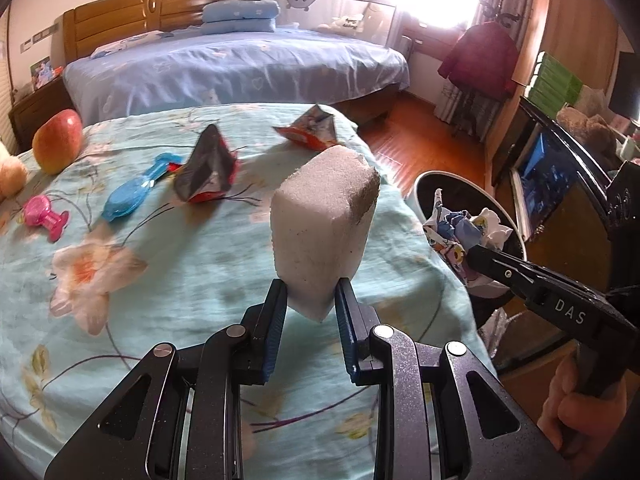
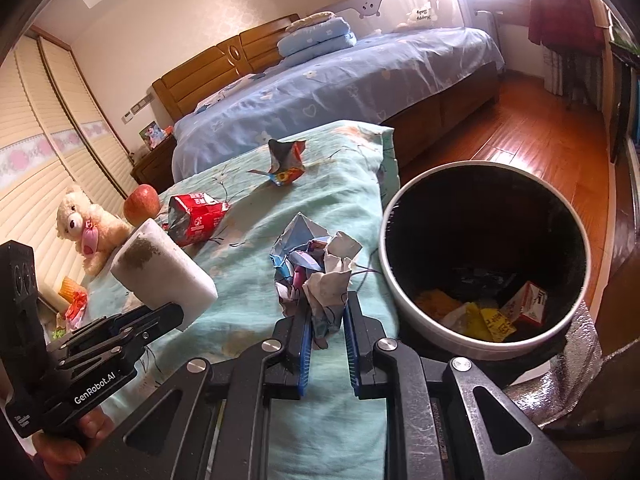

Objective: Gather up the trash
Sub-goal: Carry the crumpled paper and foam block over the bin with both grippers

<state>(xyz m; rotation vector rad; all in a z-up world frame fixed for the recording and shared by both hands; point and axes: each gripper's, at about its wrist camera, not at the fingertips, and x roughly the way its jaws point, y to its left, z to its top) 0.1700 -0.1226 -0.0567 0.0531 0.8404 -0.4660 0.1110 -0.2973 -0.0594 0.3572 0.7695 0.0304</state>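
My left gripper point(image 1: 310, 304) is shut on the lower end of a white sponge block point(image 1: 324, 224) with a grey dirty patch, held upright above the flowered teal cloth point(image 1: 180, 280). In the right wrist view the sponge point(image 2: 160, 268) juts from that gripper point(image 2: 160, 316) at the left. My right gripper point(image 2: 326, 316) is shut on a crumpled printed wrapper point(image 2: 316, 272), just left of the round bin point(image 2: 386, 256). From the left wrist view, this wrapper point(image 1: 460, 232) hangs over the bin's point(image 1: 414, 202) mouth. Two opened snack packets lie on the cloth: a red one point(image 2: 196, 216) and an orange one point(image 2: 286, 158).
On the cloth also lie an apple point(image 1: 58, 140), a blue plastic toy point(image 1: 132, 196), a pink toy point(image 1: 42, 216) and a teddy bear point(image 2: 86, 228). The bin holds yellow and red scraps point(image 2: 492, 316). A blue bed point(image 1: 240, 68) stands behind; wooden floor point(image 2: 540, 132) lies to the right.
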